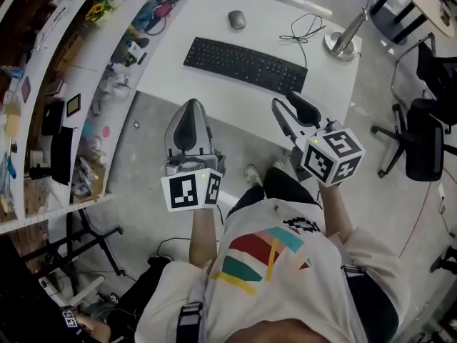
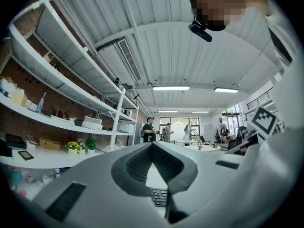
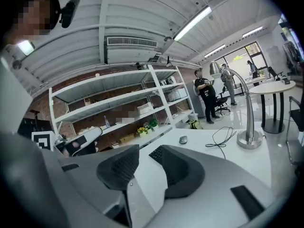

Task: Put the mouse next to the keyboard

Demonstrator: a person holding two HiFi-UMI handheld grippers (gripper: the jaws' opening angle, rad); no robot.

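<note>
A grey mouse (image 1: 236,19) lies at the far side of the white table (image 1: 214,98), apart from the black keyboard (image 1: 246,64) that lies across the table's middle. Both grippers hang over the table's near edge, short of the keyboard. In the head view my left gripper (image 1: 191,106) has its jaws together, with nothing between them. In the left gripper view (image 2: 153,145) its tips meet, and the keyboard (image 2: 160,197) shows through the gap below. My right gripper (image 1: 288,100) stands open and empty. In the right gripper view (image 3: 146,152) the mouse (image 3: 183,139) lies far ahead.
A desk lamp's round base (image 1: 341,45) and a thin black cable (image 1: 303,28) sit at the table's far right. White shelves (image 1: 78,70) with small items run along the left. Black office chairs (image 1: 425,138) stand to the right. People stand far off in the room (image 3: 205,99).
</note>
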